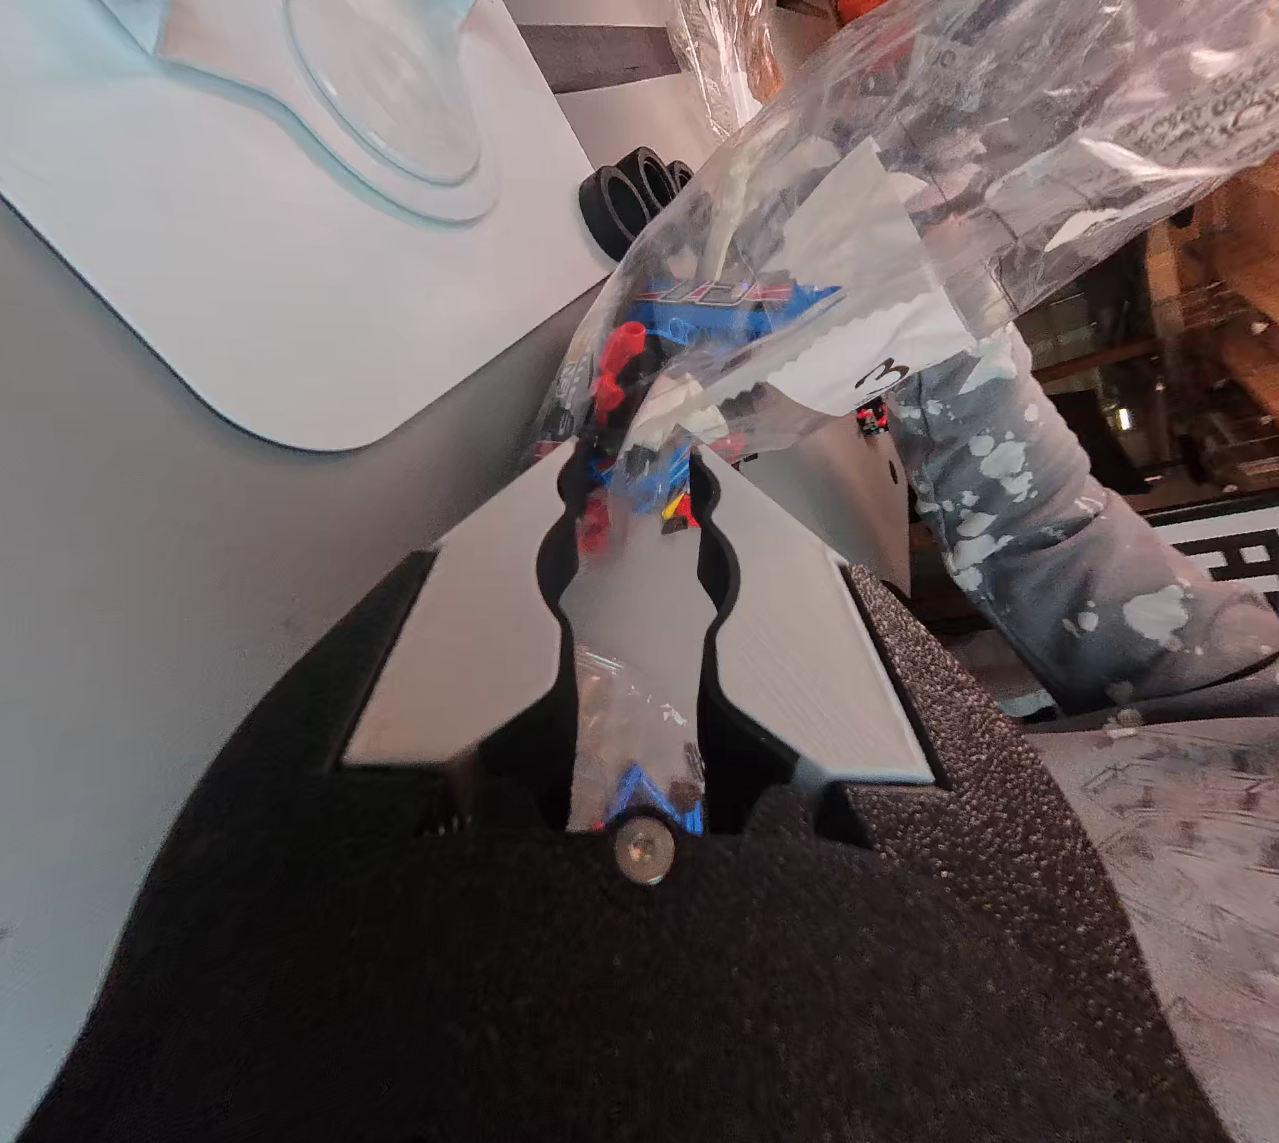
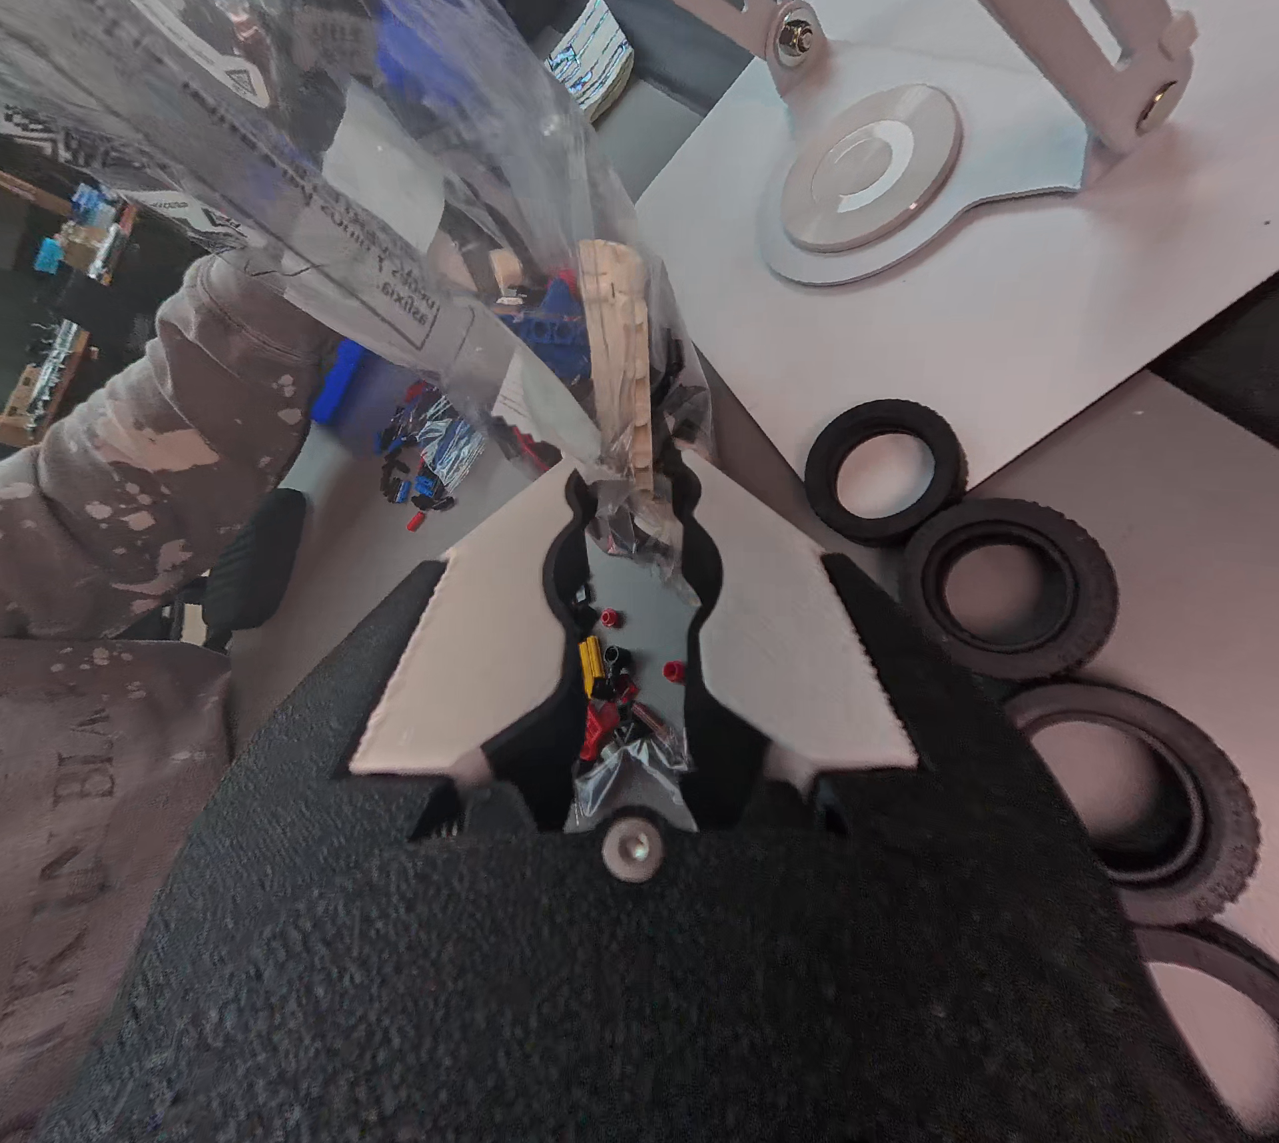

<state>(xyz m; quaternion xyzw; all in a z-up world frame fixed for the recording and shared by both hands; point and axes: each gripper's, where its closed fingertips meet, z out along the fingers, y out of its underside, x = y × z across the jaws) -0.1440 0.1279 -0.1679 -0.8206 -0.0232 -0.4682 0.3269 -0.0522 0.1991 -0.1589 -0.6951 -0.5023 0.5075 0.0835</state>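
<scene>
Left wrist view: the left gripper is pinching a crinkled clear plastic bag of small coloured bricks above the grey table, near the white stand base edge.

Right wrist view: the right gripper is clenching the bag's other end; ribbed black tyres are lying just beside it, loose pieces below.

Left gripper and right gripper are both raised, jaws pinched nearly closed at the tips.

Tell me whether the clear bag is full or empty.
Partly full: clear bag holds blue, red and cream pieces; loose pieces lie on the table below.
</scene>
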